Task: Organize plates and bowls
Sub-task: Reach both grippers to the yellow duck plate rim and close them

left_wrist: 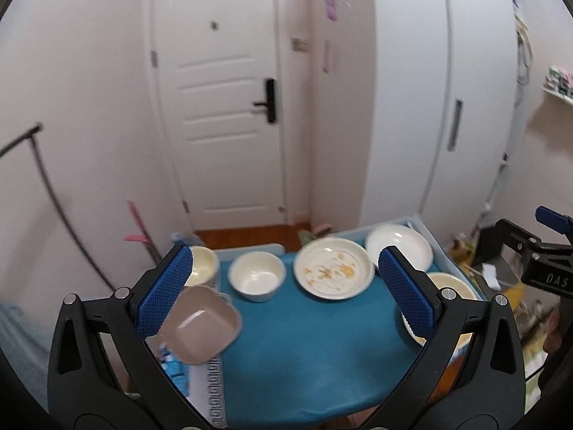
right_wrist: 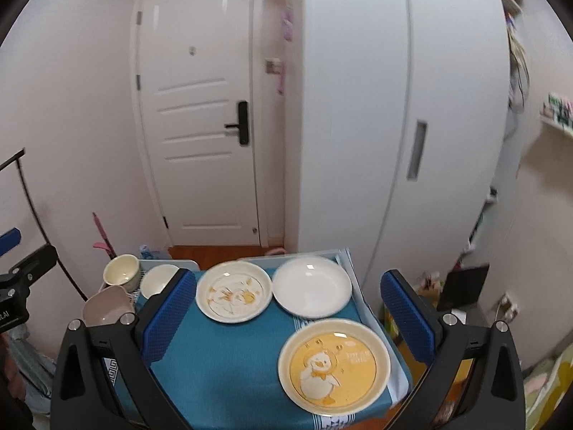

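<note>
Covering the small table, a teal cloth faces a white door; both hand-held grippers gape wide, empty.

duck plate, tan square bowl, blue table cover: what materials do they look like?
Duck plate: likely glazed ceramic; glossy cream rim, printed yellow centre.
Tan square bowl: probably plastic or melamine; thin wall, matte with one soft highlight.
Blue cover: woven cloth; it drapes over the table edge, no shine.

White letters "DAS" stand on the black body of the right tongs at the left wrist view's right edge, "LAI" shows on the left tongs in the other view, and the yellow duck plate carries unreadable small lettering.
</note>
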Demonstrator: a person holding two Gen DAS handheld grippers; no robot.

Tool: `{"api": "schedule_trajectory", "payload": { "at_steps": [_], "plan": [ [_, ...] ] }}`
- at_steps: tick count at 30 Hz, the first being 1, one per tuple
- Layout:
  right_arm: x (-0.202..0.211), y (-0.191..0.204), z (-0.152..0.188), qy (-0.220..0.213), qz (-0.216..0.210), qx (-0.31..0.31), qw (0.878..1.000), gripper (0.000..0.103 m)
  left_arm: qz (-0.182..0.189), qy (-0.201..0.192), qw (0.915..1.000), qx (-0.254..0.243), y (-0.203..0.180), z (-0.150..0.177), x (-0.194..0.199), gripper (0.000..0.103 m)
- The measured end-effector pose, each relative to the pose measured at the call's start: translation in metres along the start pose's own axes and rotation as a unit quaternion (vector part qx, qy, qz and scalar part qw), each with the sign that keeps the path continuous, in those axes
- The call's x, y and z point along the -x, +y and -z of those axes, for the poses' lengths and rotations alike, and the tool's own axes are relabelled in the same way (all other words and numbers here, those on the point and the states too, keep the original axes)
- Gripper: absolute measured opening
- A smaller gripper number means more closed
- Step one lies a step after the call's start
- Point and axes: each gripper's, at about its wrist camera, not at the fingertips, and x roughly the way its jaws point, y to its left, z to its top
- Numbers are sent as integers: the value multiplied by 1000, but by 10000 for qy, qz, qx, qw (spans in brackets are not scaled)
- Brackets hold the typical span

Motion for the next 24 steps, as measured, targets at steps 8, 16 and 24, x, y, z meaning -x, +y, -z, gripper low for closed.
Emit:
{"api": "schedule_trajectory", "payload": {
  "at_steps": [8, 16, 24],
  "plan": [
    [-48, -82, 32, 783, -1, -495, 9957, 103, 565, 907, 9941, -190, -62, 25, -81, 103],
    [-118, -154, 82, 1808, -968, -466, 9776, 102, 774, 1943, 9779, 71, -136, 80, -155, 103],
    [-190, -192, 134, 2872, -1826, -343, 9397, 69, 720, 2838, 9553, 411, -177, 147, -213, 101]
  ]
}}
